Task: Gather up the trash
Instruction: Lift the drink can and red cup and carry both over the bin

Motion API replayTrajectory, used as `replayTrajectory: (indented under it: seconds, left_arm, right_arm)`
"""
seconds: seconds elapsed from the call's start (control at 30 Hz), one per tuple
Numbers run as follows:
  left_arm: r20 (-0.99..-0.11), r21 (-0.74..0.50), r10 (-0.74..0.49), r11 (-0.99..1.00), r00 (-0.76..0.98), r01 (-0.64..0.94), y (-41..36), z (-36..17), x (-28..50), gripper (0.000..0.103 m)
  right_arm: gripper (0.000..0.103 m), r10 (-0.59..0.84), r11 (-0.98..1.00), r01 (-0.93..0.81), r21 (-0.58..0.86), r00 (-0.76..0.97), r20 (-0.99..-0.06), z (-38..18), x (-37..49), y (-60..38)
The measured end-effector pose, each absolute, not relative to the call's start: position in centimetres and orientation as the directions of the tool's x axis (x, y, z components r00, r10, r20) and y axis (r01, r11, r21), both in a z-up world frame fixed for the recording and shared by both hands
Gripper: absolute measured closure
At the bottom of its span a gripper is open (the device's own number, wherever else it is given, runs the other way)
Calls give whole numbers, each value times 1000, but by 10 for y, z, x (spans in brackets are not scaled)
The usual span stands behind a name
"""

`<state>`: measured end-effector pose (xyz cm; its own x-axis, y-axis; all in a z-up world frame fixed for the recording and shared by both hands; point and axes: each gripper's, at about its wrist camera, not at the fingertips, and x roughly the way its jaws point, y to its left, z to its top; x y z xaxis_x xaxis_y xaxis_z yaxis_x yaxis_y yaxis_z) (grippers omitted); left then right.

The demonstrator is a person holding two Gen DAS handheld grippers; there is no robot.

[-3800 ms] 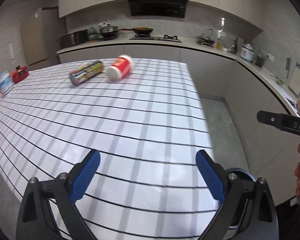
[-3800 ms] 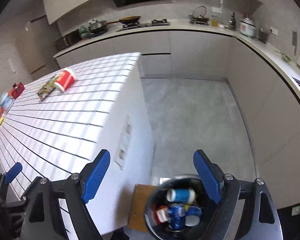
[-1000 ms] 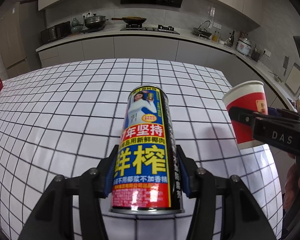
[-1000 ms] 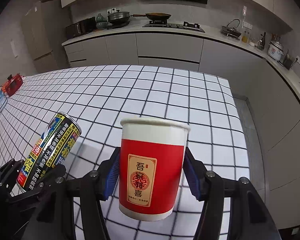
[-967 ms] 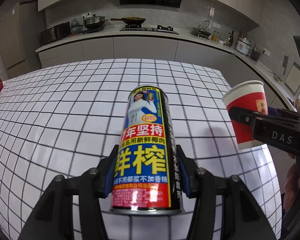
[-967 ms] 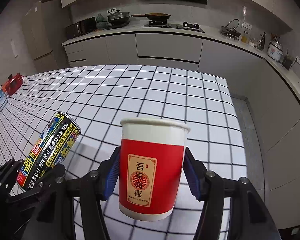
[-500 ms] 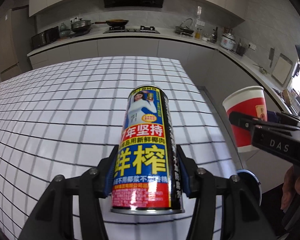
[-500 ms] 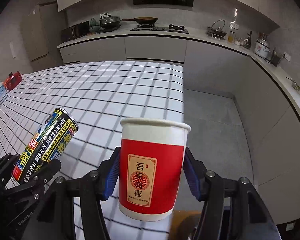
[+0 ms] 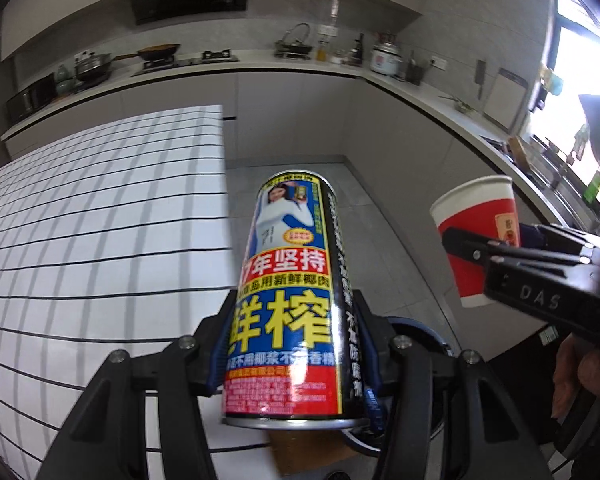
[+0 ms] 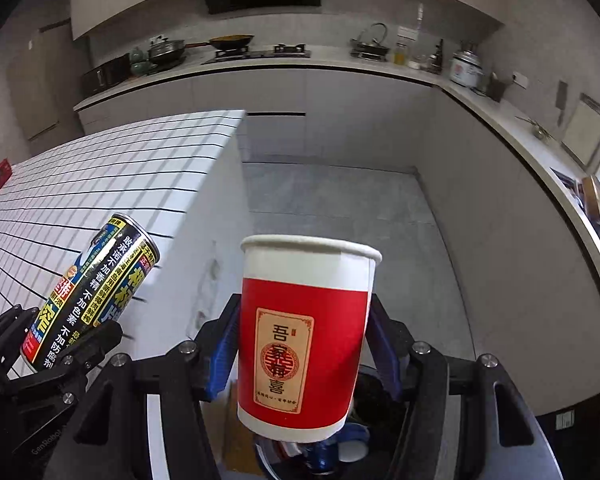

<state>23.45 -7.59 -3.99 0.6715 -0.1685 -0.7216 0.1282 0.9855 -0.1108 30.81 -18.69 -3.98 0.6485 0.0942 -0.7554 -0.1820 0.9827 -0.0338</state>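
Observation:
My left gripper [image 9: 294, 340] is shut on a tall drink can [image 9: 290, 276] with yellow Chinese lettering, held upright past the right edge of the tiled table [image 9: 100, 220]. My right gripper [image 10: 302, 344] is shut on a red and white paper cup [image 10: 304, 328], held upright over the floor. The can also shows in the right wrist view [image 10: 88, 296], and the cup in the left wrist view [image 9: 476, 236]. A dark trash bin [image 10: 364, 440] with cans inside sits below both grippers, mostly hidden; its rim shows in the left wrist view [image 9: 424, 332].
The white tiled table's side wall [image 10: 204, 264] drops to the grey floor [image 10: 340, 216]. A brown cardboard piece [image 9: 300, 452] lies by the bin. Grey cabinets and a counter [image 10: 500, 128] with pots and a kettle run along the back and right.
Both grippers have swung right off the table with the can and cup. The floor and the bin are now beneath them instead of the tiled top.

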Motion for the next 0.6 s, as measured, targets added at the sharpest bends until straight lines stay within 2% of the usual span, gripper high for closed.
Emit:
replayTrajectory:
  seconds: [0.23, 0.47, 0.57, 0.6]
  left_arm:
    - [-757, -126, -211, 976, 618, 178, -142, -75, 227, 50]
    - [-806, -123, -192, 980, 560, 159, -163, -121, 215, 50]
    - [-822, -115, -172, 984, 543, 137, -165, -137, 212, 50]
    - [-827, -115, -166, 985, 538, 127, -166, -142, 211, 50]
  right_arm:
    - [42, 44, 991, -124, -38, 596, -802, -81, 292, -265]
    - [41, 65, 989, -145, -11, 509, -858, -139, 286, -296]
    - [35, 100, 985, -172, 20, 469, -878, -163, 288, -299]
    - [26, 87, 984, -176, 5, 462, -883, -169, 289, -298]
